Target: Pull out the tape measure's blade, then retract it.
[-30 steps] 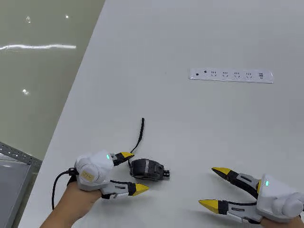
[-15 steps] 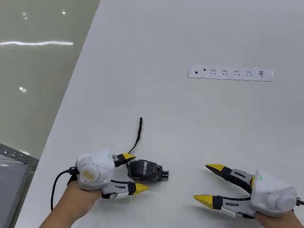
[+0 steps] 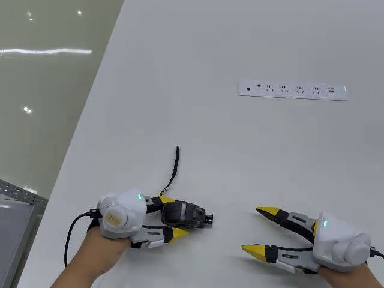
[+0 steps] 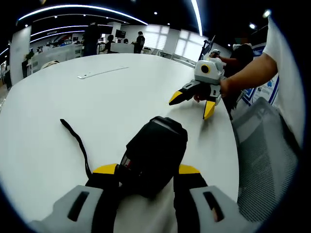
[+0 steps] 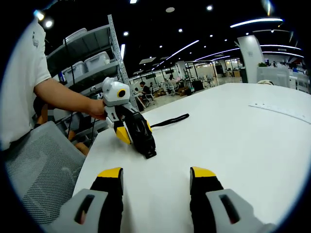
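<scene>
A black tape measure lies on the white table, its wrist strap trailing away from me. My left gripper is shut on its case, one yellow-tipped jaw on each side; the left gripper view shows the tape measure held between the left gripper jaws. The blade's end hook sits at the case's right side, blade wound in. My right gripper stands open a short way to the right, holding nothing. In the right gripper view, the right gripper points at the tape measure.
A white power strip lies further back on the right. The table's left edge drops to a green floor. A grey mesh chair and shelving stand behind the left hand. People are in the far background.
My left gripper's jaws have closed in on the tape measure's case. The right gripper has moved a little left, toward the tape measure, still open.
</scene>
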The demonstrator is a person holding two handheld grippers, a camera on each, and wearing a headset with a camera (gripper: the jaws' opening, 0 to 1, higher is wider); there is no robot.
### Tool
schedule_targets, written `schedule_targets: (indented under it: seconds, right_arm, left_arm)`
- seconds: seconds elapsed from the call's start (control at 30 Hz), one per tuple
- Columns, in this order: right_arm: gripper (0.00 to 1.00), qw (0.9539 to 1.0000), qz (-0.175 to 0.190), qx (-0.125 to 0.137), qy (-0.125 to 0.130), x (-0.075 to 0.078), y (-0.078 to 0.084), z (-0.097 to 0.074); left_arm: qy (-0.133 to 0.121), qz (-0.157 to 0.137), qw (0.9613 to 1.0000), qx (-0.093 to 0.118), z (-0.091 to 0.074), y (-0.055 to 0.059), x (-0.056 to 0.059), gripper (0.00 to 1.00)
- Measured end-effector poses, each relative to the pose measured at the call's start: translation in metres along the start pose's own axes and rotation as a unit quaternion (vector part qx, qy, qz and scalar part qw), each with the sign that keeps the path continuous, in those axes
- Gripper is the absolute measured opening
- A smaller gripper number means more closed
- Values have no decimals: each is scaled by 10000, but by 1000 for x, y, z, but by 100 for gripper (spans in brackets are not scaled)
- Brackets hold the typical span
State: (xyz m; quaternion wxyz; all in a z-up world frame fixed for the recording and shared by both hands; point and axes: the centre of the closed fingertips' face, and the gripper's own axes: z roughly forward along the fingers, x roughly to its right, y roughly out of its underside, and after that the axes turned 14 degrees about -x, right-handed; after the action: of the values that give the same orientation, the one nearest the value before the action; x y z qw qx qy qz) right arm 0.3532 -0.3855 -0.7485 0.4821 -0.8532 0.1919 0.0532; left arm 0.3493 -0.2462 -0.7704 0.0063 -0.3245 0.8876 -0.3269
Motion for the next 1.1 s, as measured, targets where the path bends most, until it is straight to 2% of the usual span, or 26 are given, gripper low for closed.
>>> schedule_targets:
  seconds: [0.6,0.9,1.1]
  right_arm:
    - [54,10000,9,-14,-26,0,2,1]
    - [54,10000,-4,7,-77,-1,-1,7]
    - [54,9998,-92,-4,-156,-2,-5,16]
  left_arm:
    - [-2,143,9999,-52,0,1,-2,37]
    - [8,212,9998,-53,0,1,-2,36]
    - [17,255,9996,-81,0,2,-2,36]
